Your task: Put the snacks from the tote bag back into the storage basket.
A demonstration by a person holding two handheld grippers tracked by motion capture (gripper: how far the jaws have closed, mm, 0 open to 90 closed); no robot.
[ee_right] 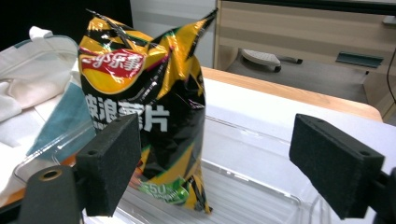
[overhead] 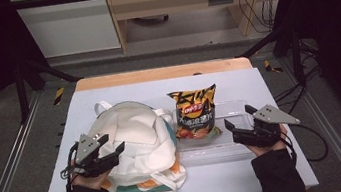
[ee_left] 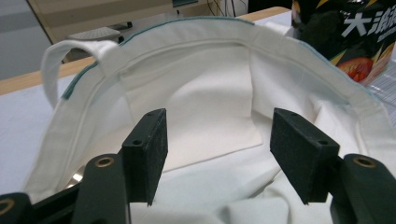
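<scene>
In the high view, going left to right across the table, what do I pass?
Left gripper → white tote bag → chip bag, standing in the clear tray → right gripper.

High view overhead; chip bag (overhead: 195,113) shared.

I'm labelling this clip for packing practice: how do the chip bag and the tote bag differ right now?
The chip bag stands upright in the clear plastic tray; the tote bag slumps on the table beside that tray. The chip bag is glossy black and yellow, the tote bag plain white cloth with teal trim. The chip bag looks sealed, the tote bag gapes open. Neither is gripped.
</scene>
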